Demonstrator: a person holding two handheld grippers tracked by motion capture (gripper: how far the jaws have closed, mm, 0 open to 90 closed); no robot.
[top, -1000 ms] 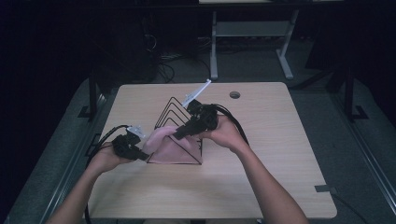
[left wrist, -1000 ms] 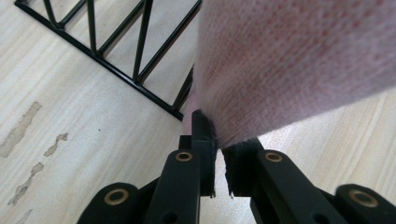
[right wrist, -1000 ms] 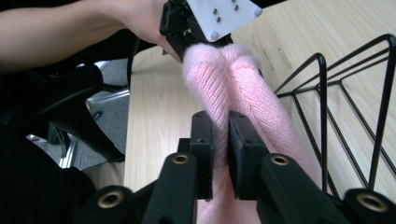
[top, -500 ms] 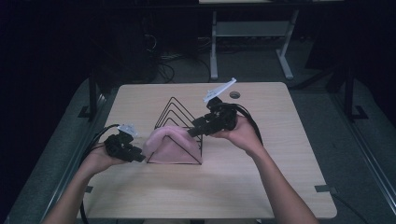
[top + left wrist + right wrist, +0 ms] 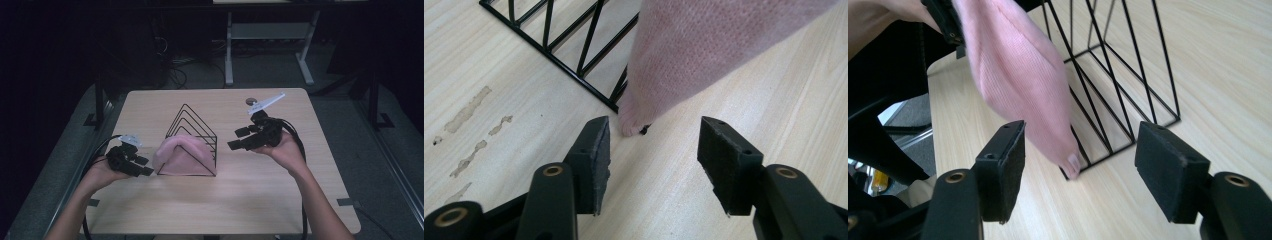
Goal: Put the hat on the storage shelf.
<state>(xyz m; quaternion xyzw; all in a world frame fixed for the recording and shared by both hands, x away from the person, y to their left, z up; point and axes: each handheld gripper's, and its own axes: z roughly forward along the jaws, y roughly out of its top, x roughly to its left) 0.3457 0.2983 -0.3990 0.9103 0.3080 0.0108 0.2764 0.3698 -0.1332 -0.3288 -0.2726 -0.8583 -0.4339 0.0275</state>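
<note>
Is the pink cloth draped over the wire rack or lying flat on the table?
Draped: the pink cloth hangs over the front peak of the wire rack.

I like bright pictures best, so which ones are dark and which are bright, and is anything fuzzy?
High view: dark all round, only the table lit, and soft. Left gripper view: bright, the pink cloth close up and slightly soft, the left gripper sharper. Right gripper view: bright wood, dark top-left corner, the wire rack crisp.

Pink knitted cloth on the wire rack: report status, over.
Left gripper and right gripper open, jaws just opened, nothing between them. Pink knitted cloth draped over the black triangular wire rack, released. Light wooden table: nothing in the way.
</note>
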